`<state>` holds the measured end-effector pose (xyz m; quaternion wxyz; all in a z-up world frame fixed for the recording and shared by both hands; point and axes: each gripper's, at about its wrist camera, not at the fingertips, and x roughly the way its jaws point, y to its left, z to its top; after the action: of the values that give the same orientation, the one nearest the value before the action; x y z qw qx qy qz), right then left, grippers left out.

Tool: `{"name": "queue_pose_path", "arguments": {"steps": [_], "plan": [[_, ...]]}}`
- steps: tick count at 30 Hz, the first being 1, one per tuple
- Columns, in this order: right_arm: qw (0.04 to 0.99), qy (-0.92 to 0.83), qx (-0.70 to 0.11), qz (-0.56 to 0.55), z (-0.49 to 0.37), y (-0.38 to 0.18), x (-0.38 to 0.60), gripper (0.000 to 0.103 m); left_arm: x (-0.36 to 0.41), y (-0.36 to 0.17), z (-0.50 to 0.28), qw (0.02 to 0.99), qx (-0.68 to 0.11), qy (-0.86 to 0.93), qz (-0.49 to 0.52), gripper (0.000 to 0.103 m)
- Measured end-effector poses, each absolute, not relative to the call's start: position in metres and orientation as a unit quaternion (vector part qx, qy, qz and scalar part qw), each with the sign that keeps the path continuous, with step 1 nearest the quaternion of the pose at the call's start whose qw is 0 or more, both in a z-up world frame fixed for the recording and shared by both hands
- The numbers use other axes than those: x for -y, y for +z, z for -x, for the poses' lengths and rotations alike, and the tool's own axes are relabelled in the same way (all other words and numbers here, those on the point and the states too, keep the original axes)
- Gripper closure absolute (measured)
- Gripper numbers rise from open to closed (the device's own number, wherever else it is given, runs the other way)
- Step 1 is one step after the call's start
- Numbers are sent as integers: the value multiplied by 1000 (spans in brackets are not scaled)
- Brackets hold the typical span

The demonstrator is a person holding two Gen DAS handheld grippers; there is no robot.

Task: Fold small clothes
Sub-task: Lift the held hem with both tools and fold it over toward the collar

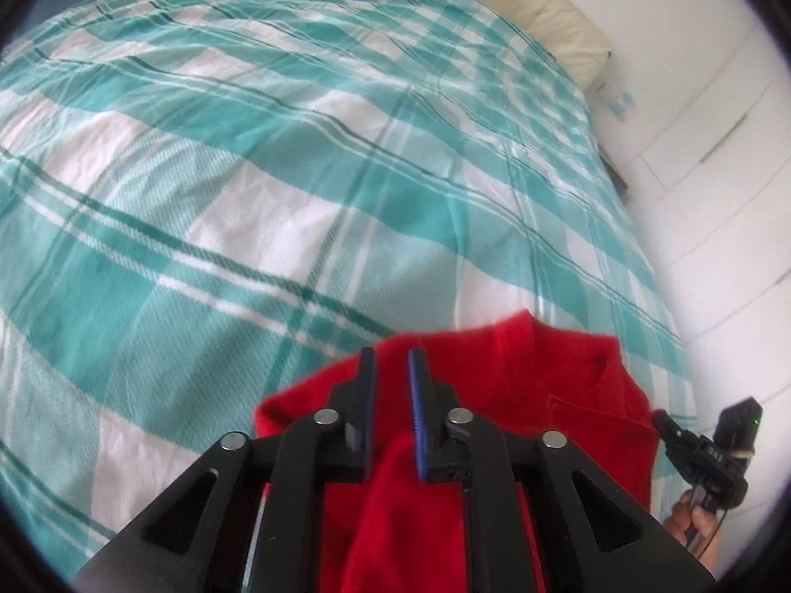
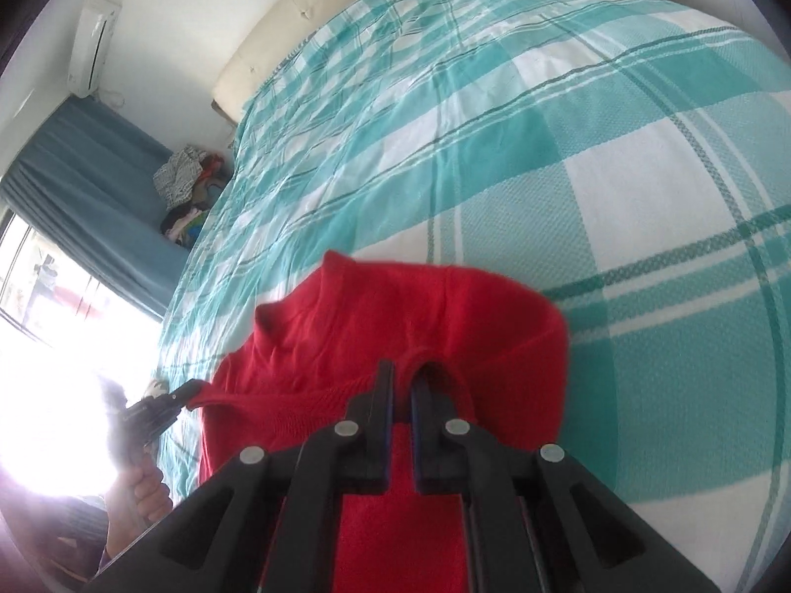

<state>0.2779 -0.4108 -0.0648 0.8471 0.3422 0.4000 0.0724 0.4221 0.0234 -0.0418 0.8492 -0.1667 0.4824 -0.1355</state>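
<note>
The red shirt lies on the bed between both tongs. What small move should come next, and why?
Probably open the right tongs and let go. They are shut on a fold of the red shirt, while the left tongs already stand apart with no cloth pinched between them. The shirt seems to rest on the bed, so both sides can be released.

Checked bedspread (image 1: 296, 173), cream headboard (image 2: 277, 39)

The left gripper (image 1: 391, 360) pointed steeply downward, its 2 black fingers (image 1: 367, 385) a narrow gap apart. The right gripper (image 2: 401, 375) pointed downward too, its 2 fingers (image 2: 383, 390) nearly closed, pinching red cloth. A bare hand (image 2: 143, 489) gripped the left gripper's handle.
</note>
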Motion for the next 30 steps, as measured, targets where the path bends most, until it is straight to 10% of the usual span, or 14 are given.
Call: {"name": "queue_pose_path", "arguments": {"steps": [2,4,16,21,24,26,30], "plan": [[854,50,-389,-342,-283,-66,417,78,-30,-38,-431,851,-476,-127,181,48],[864,32,-365,-345,-279,-59,424,63,-37,-31,-428,858,-463,-122,185,48],[876,42,-425,-225,-268,-26,402,63,-3,-34,-398,848,-479,-206,91,32],[865,26,-480,-143,-303,-45,375,63,26,-54,-412,847,-493,-194,41,40],[856,3,-505,-116,-320,-65,370,65,42,-70,-417,838,-509,-197,-6,99],[863,-5,-495,-100,-320,-62,367,97,40,-62,-414,854,-485,-188,-6,101],[894,-9,-432,-117,-307,-31,370,99,17,-47,-423,873,-457,-162,48,101]]}}
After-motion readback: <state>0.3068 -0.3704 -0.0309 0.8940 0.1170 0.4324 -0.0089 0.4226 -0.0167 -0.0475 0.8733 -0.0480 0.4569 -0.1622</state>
